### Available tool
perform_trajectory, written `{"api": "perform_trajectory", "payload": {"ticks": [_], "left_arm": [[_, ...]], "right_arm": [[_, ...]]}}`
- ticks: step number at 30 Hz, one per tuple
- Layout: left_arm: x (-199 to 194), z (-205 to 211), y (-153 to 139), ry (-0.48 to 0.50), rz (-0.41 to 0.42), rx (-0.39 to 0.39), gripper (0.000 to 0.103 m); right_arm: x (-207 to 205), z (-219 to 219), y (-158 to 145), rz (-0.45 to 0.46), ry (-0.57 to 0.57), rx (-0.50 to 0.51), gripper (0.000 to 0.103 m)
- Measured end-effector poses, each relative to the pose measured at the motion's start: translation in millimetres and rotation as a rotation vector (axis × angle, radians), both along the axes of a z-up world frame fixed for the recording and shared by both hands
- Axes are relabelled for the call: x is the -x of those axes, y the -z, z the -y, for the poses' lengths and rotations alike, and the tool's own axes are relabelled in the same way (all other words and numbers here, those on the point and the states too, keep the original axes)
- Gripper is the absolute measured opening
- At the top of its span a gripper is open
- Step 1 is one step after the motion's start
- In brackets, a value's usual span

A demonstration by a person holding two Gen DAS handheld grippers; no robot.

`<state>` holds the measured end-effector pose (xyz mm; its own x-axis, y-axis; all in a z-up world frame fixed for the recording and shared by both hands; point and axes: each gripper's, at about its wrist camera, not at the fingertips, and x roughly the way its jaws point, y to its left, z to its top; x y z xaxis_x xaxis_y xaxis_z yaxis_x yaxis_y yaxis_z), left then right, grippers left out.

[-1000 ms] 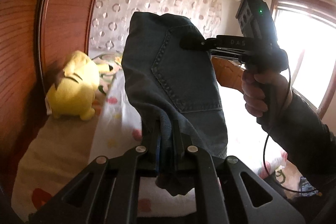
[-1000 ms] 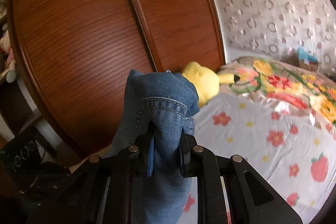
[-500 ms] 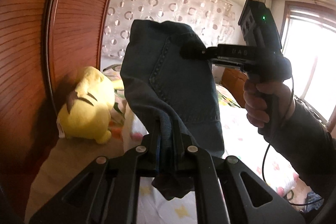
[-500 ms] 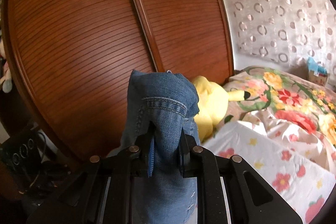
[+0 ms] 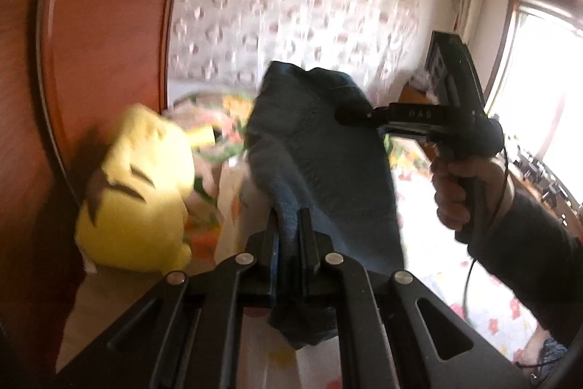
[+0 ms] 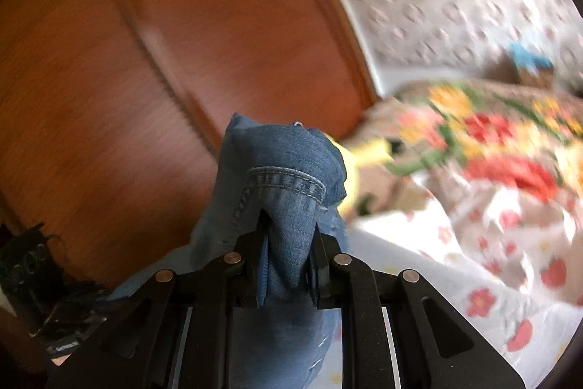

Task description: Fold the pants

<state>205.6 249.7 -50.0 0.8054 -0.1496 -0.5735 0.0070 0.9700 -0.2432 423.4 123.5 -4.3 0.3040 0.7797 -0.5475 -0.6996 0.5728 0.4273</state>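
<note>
Bedroom with wooden wardrobe doors (image 6: 145, 61) and a flower-print bed (image 6: 492, 243); denim pants (image 5: 320, 163) are held aloft over it between two handheld grippers.

Fabric is pinched by the closed jaws of the left gripper (image 5: 289, 228) at one bunched edge, and by the right gripper (image 6: 288, 243) at a stitched hem; the cloth is judged to be kept clear of the bed so it can be laid flat for folding; a yellow plush toy (image 5: 138, 192) lies by the wardrobe; faint lettering on the right gripper's body cannot be read reliably.
</note>
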Motion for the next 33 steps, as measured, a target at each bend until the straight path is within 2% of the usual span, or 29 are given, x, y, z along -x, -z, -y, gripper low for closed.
{"api": "perform_trajectory", "payload": {"ticks": [1, 6, 8, 9, 10, 18, 20, 22, 25, 33], "left_arm": [[-4, 0, 9, -0.006, -0.021, -0.001, 0.006], [-18, 9, 38, -0.014, -0.087, 0.001, 0.006], [-26, 14, 41, -0.021, -0.107, -0.018, 0.006], [-28, 15, 42, -0.023, -0.117, -0.020, 0.007], [-32, 15, 43, -0.024, -0.128, -0.015, 0.007], [-39, 22, 50, -0.019, -0.160, -0.032, 0.009], [-39, 24, 54, -0.020, -0.172, -0.036, 0.009], [-39, 25, 57, -0.023, -0.182, -0.045, 0.009], [-37, 25, 57, -0.027, -0.186, -0.045, 0.009], [-32, 26, 54, -0.047, -0.186, -0.051, 0.009]], "right_arm": [[-9, 4, 15, -0.010, 0.013, 0.042, 0.016], [-26, 19, 38, -0.037, 0.022, 0.079, 0.023], [-28, 20, 42, -0.023, 0.032, 0.121, 0.037], [-29, 21, 43, -0.019, 0.053, 0.158, 0.050], [-32, 22, 44, -0.017, 0.080, 0.188, 0.056], [-39, 38, 50, -0.005, 0.133, 0.217, 0.056], [-42, 33, 59, -0.015, 0.130, 0.237, 0.050], [-45, 31, 67, -0.049, 0.113, 0.206, 0.038], [-41, 22, 62, -0.027, 0.085, 0.187, 0.025], [-36, 20, 42, 0.020, 0.020, 0.092, 0.022]]}}
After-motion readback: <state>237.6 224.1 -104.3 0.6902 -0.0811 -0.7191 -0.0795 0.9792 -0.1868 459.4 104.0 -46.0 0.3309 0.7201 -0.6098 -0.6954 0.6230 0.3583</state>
